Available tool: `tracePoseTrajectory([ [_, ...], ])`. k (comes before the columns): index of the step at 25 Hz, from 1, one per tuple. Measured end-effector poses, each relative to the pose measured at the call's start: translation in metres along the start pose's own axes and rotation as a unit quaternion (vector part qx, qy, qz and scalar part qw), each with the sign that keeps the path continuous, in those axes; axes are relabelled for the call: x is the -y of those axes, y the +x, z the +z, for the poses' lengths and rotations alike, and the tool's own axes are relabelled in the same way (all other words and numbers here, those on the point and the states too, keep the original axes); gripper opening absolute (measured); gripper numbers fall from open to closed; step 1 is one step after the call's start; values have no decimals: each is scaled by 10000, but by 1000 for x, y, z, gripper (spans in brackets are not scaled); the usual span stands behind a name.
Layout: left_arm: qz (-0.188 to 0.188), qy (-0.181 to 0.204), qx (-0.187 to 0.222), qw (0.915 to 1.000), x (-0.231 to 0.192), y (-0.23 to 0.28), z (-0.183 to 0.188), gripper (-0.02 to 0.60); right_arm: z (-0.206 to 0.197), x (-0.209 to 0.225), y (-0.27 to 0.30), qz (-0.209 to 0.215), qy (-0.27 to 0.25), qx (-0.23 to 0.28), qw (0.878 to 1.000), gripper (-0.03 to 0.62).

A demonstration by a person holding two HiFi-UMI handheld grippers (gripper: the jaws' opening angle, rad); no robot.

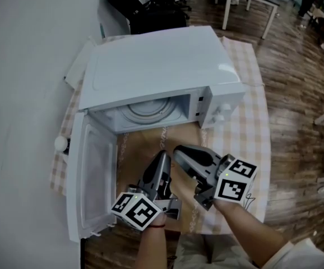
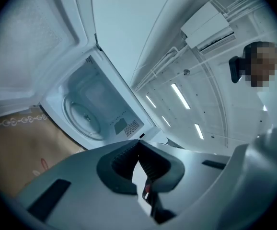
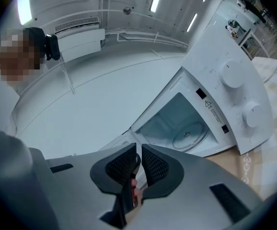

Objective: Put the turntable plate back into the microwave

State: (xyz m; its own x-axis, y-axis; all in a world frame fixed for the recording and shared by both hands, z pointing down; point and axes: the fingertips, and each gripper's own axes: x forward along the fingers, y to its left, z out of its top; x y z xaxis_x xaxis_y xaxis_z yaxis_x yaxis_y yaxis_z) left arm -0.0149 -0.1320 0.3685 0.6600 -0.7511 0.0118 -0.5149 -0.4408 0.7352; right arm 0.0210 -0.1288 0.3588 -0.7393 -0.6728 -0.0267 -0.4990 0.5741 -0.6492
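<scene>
**Showing the turntable plate [image 1: 148,110] lying inside the open microwave [image 1: 151,66], with both grippers empty in front of it**

The wooden floor [image 1: 302,77] fills the right side and the top of the head view. On it stands a table covered by a checked tablecloth [image 1: 246,83] in pale beige and white. The white microwave sits on this cloth, its cavity facing the person. Its door [image 1: 92,172] is swung fully open toward the left of the head view, the inner face turned up toward the camera. A brown mat [image 1: 145,142] lies on the cloth just in front of the cavity opening.

The turntable plate, a clear round disc with a raised rim, lies flat on the cavity floor, well inside the opening. Both gripper views show it there, roughly centred in the cavity. Two round control knobs [image 3: 233,74] sit one above the other on the panel to the right of the opening.

The left gripper [image 1: 163,156] and the right gripper [image 1: 177,149] are held side by side over the brown mat, both pointing toward the cavity and apart from the plate. The left gripper's jaws meet at their tips, with nothing between the ribbed pads. The right gripper's jaws are all but closed, with only a thin slit between the pads, and they also grip nothing. Each gripper carries a marker cube at its rear end, the left cube [image 1: 135,210] and the right cube [image 1: 236,181], nearest the person's arms.
</scene>
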Motion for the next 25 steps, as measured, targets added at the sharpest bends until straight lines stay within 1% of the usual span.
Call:
tracePoseTrajectory([
  [3, -22, 210, -6, 9998, 10, -4, 1, 0, 5, -8, -7, 41, -189, 53, 9998, 58],
  [6, -85, 301, -8, 9995, 22, -9, 1, 0, 10, -17, -13, 110, -334, 77, 9994, 58],
  [10, -101, 526, -62, 9985, 37, -18, -1, 0, 15, -32, -23, 227, -522, 64, 9984, 58],
  [16, -46, 677, -120, 9976, 58, -31, -5, 0, 17, -52, -45, 338, -664, -55, 9972, 58],
  [25, -296, 1026, -4, 9943, 113, -48, 11, 0, 33, -98, -67, 586, -1113, -184, 9919, 58],
])
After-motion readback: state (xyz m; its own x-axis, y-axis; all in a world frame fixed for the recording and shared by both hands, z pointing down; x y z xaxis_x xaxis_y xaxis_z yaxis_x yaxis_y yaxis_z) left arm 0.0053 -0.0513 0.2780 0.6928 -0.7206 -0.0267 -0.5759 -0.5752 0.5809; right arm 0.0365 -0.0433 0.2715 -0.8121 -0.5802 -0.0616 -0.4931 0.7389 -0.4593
